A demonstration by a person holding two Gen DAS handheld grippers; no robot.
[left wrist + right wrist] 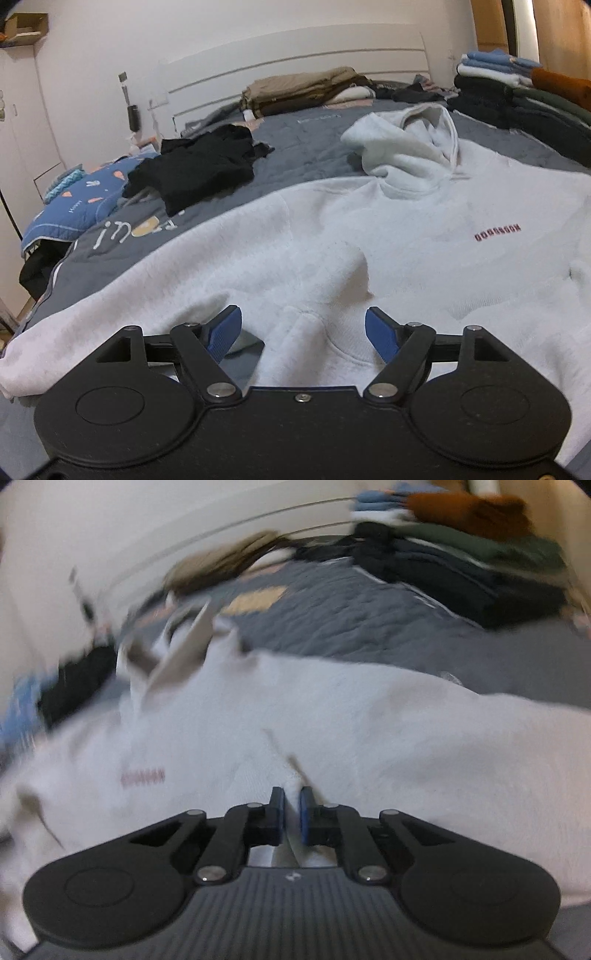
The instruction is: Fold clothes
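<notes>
Blue-padded left gripper [303,334] hangs with jaws apart over the white hoodie [332,240] spread on the grey bed [303,147]; its small red chest lettering [497,233] is unreadable. Right gripper [291,805] has jaws clamped on a hoodie [332,720] fold.

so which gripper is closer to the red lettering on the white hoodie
Right, though only as a rough judgement. The right gripper, pinching hoodie fabric, sits just beside the red lettering. The open left gripper hovers well below and to the lettering's side.
</notes>
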